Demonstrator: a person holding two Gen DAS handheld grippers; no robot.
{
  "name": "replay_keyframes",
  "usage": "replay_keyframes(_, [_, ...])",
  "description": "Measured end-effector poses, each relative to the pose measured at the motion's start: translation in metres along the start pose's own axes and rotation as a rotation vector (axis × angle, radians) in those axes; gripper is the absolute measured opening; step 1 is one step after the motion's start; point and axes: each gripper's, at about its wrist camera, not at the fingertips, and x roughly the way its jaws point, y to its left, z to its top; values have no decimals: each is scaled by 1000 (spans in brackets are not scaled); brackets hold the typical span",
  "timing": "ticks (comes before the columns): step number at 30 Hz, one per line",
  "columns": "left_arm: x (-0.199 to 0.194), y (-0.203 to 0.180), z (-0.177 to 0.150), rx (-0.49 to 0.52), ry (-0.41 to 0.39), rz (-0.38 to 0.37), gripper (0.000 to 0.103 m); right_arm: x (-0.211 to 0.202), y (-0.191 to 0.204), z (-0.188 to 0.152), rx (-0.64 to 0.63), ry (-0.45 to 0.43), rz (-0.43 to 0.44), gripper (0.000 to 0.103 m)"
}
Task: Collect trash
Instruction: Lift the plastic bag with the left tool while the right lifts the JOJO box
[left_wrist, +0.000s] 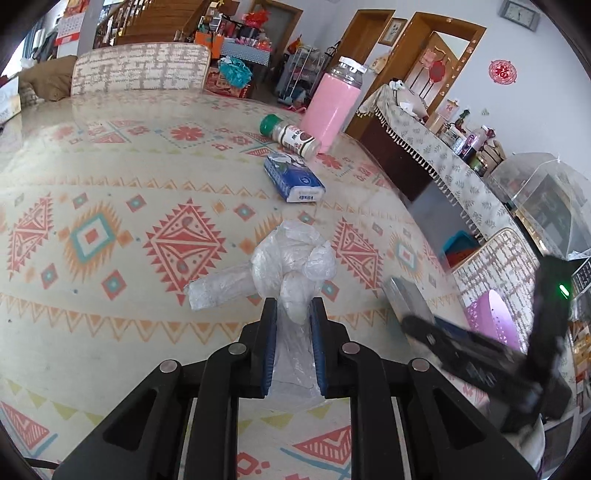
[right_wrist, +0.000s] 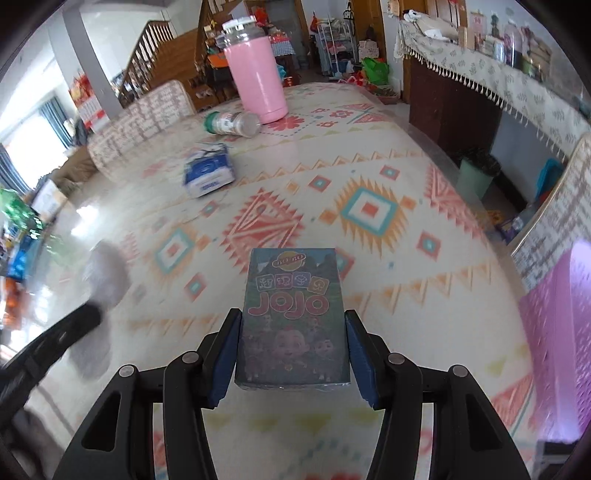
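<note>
My left gripper (left_wrist: 293, 306) is shut on a crumpled clear plastic bag (left_wrist: 291, 258), which bunches above the patterned tablecloth (left_wrist: 110, 206). In the right wrist view my right gripper (right_wrist: 293, 321) is shut on a small cartoon-printed box (right_wrist: 291, 314) marked JOJO, its blue pads pressing both sides. The right gripper (left_wrist: 480, 350) also shows as a dark blur at the right of the left wrist view, with the box (left_wrist: 404, 295) in it. The left gripper (right_wrist: 55, 343) and the bag (right_wrist: 99, 280) appear blurred at the left of the right wrist view. A purple perforated basket (right_wrist: 557, 332) stands at the right table edge.
A blue tissue pack (left_wrist: 293, 179), a green-capped spice jar (left_wrist: 290, 134) lying on its side and a tall pink bottle (left_wrist: 334, 105) are on the far part of the table. Padded chairs (left_wrist: 140, 66) stand at the far side and right. A green bin (right_wrist: 476, 173) stands on the floor.
</note>
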Motion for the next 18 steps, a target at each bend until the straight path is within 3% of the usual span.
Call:
replay_keyframes(7, [3,-1,0,1,5,21,17,-27,23,-38,-114,-59,-74,59])
replay_keyframes(18, [2,-7,-5,15,1,28,17,-22,19,-60,-126,-1,-104,60])
